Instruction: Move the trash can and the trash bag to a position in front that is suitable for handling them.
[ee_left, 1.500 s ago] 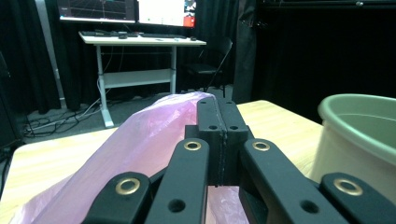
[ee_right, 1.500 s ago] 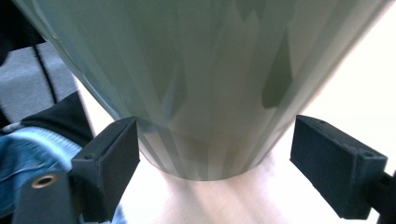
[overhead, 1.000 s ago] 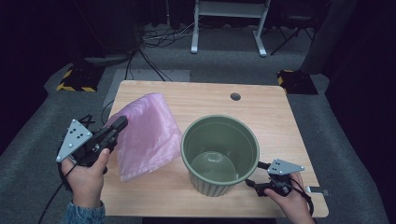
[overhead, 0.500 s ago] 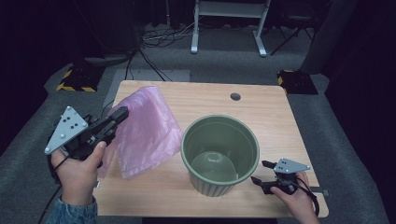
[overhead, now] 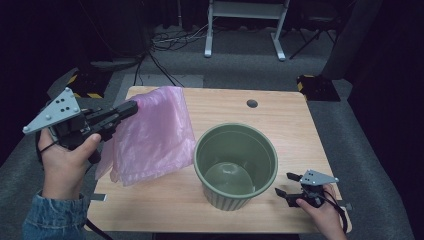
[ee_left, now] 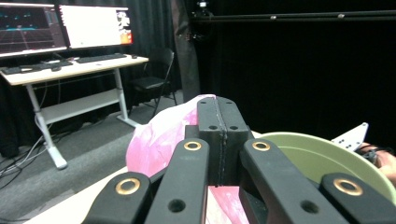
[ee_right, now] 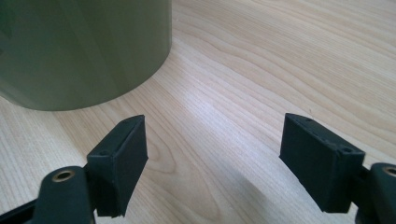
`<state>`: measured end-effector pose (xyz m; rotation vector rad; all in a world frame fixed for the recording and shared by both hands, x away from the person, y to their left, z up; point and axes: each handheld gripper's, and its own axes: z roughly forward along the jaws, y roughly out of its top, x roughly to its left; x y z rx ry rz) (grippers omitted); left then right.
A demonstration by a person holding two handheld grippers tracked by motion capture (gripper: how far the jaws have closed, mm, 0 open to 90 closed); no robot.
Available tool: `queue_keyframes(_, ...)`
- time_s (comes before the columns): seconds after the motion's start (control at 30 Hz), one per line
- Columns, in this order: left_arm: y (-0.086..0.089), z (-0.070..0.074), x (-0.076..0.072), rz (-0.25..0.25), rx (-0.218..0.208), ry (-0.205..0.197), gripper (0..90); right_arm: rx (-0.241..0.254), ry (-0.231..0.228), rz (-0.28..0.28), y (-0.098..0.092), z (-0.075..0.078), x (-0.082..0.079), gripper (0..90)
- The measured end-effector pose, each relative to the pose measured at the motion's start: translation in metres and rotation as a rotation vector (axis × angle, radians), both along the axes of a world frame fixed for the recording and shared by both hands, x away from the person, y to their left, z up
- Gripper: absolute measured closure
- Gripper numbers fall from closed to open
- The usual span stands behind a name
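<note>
Left gripper (overhead: 131,107) was clamped tight on the top edge of the pink plastic bag (overhead: 150,140), jaws fully together with the film pinched between them. The bag hung from that pinch as a loose sheet, long axis running down and toward the person, its lower hem draped on the table (overhead: 295,125) at the left. The green pot (overhead: 235,165) stood upright just right of the bag, mouth open and empty, the bag's right edge close to or brushing the rim; hard to tell which from above. So the pot lay to the right of the held bag and below the pinch point, and the left hand was plainly the nearer one to both.

Right gripper (overhead: 286,185) sat low by the pot's base on the right side, jaws spread wide with nothing between them, bare wood under them in the right gripper view, pot wall (ee_right: 84,51) just ahead and to the left.

Surface: light wooden tabletop with a small dark grommet hole (overhead: 252,103). Room was dark, with grey carpet, floor cables, a white desk frame (overhead: 245,25), black curtains, and lit monitors (ee_left: 60,28) on a desk.
</note>
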<state>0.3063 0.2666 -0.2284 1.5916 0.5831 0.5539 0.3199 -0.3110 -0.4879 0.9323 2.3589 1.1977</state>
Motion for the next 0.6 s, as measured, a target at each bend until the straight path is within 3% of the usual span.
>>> queue_keyframes(0.3,0.006,0.019,0.007,-0.012,-0.026,-0.017,89.9,0.004,-0.004,-0.009,-0.004,0.000,-0.006,24.1)
queue_keyframes(0.6,0.000,0.041,0.015,-0.065,-0.044,-0.054,90.0,0.023,-0.010,-0.025,-0.015,0.002,-0.016,24.5)
